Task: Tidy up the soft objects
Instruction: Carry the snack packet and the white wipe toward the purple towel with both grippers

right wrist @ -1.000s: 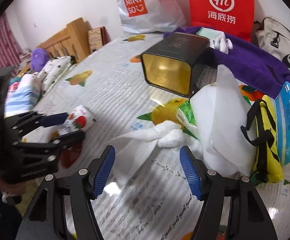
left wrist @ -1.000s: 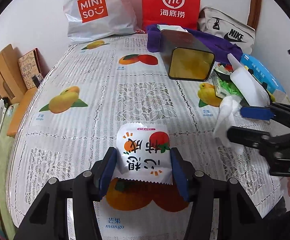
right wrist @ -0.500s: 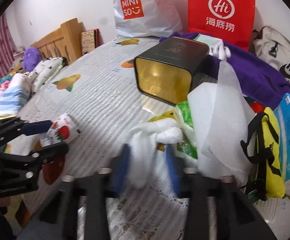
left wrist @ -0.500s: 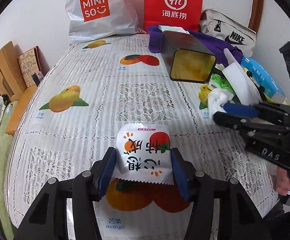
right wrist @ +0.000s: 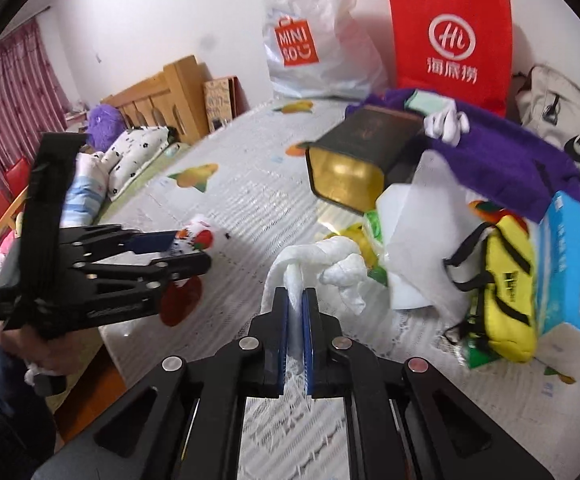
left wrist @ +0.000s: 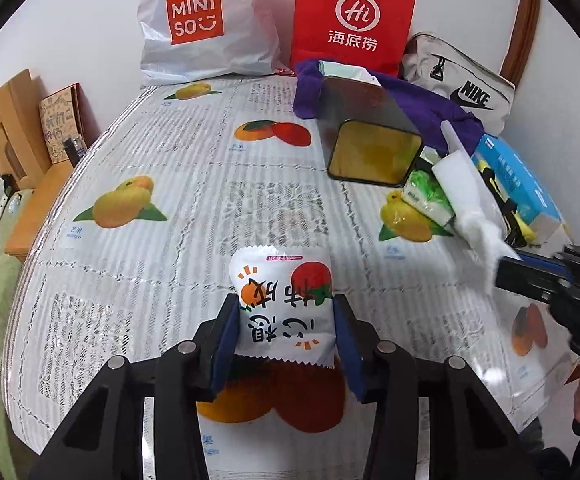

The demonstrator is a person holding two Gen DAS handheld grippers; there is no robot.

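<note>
The white cloth (right wrist: 321, 264) lies crumpled on the lace-patterned tablecloth (right wrist: 242, 200), just beside the heap of items at the table's right side. The right gripper (right wrist: 297, 300) has its blue pads pressed together on a fold of this cloth. The snack packet (left wrist: 286, 308), white with fruit print, sits near the table's front edge between the left gripper's (left wrist: 286, 340) pads, which touch both its sides. Behind the cloth, a dark tin (right wrist: 361, 156) lies on its side, open mouth forward. A purple garment (right wrist: 501, 156), yellow pouch (right wrist: 507, 284) and blue box (right wrist: 573, 272) crowd the right. Two shopping bags, white (left wrist: 206, 24) and red (left wrist: 353, 20), stand against the wall.
</note>
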